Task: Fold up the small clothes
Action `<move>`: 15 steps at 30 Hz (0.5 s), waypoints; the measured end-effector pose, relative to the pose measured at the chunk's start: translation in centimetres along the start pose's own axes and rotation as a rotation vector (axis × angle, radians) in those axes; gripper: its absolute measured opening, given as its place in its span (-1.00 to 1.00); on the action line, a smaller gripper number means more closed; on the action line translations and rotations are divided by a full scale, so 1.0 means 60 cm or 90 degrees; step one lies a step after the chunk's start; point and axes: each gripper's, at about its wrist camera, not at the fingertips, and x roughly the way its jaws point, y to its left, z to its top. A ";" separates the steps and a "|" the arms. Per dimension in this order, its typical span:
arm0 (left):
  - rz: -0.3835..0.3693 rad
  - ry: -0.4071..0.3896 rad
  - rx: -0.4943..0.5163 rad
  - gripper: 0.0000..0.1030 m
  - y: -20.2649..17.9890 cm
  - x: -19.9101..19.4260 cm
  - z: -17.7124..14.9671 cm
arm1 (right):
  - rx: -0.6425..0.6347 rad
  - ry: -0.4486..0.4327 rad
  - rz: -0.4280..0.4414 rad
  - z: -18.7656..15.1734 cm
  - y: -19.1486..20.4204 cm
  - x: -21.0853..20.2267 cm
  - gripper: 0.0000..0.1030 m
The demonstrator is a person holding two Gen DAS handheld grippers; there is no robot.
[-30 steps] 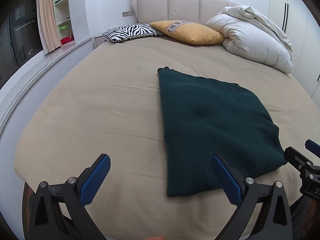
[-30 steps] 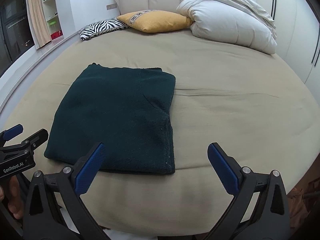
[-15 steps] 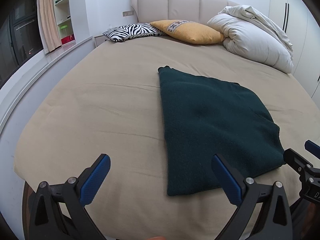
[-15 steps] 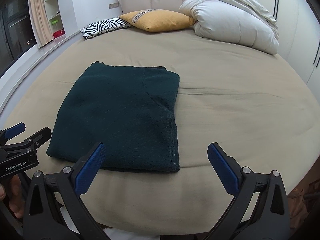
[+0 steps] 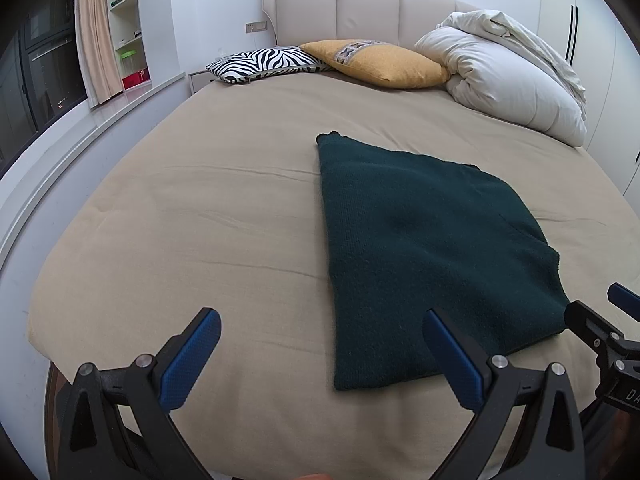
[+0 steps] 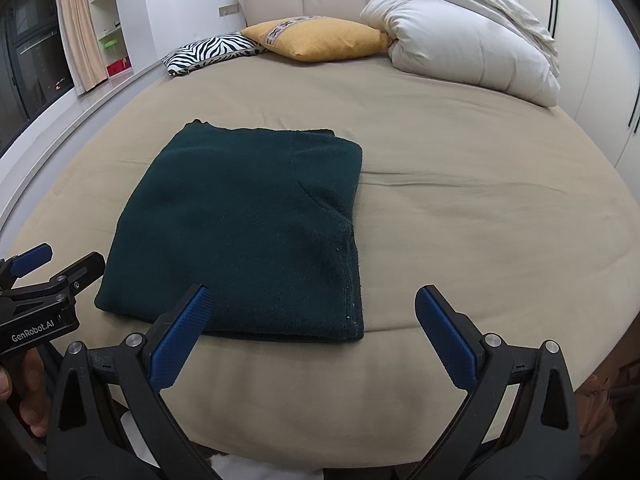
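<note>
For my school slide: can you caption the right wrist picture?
Open right gripper above a folded dark green knitted garment on a beige bed.

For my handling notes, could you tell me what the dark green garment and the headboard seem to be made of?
Dark green garment: probably a knitted or fleecy fabric, matte, with a fuzzy nap and soft, thick edges. Headboard: apparently leather or faux leather, beige, smooth with a slight sheen across padded vertical panels.

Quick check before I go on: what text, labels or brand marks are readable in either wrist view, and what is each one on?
"GenRobot.AI": white print on the black body of the left gripper, seen in the right wrist view.
"DA": cut-off white letters on the right gripper, at the edge of the left wrist view; the rest is out of frame.
Nothing else is legible.
</note>
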 end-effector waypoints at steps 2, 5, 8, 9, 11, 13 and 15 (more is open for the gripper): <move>0.000 0.000 0.000 1.00 0.001 0.001 0.001 | 0.000 0.000 0.000 0.000 0.000 0.000 1.00; 0.000 0.000 0.000 1.00 0.001 0.000 0.000 | 0.001 0.001 0.001 -0.001 0.000 0.001 1.00; 0.000 0.000 0.000 1.00 0.001 0.001 0.001 | 0.001 0.000 0.002 -0.001 0.000 0.001 1.00; 0.000 0.000 0.000 1.00 0.002 0.000 0.000 | 0.001 0.000 0.002 -0.002 0.000 0.002 1.00; -0.001 0.000 0.001 1.00 0.003 0.001 0.001 | 0.001 0.000 0.002 -0.002 0.000 0.002 1.00; -0.001 0.000 0.001 1.00 0.003 0.001 0.001 | 0.002 0.000 0.002 -0.002 0.000 0.002 1.00; -0.001 0.001 0.001 1.00 0.003 0.001 0.001 | 0.001 0.001 0.002 -0.002 0.000 0.002 1.00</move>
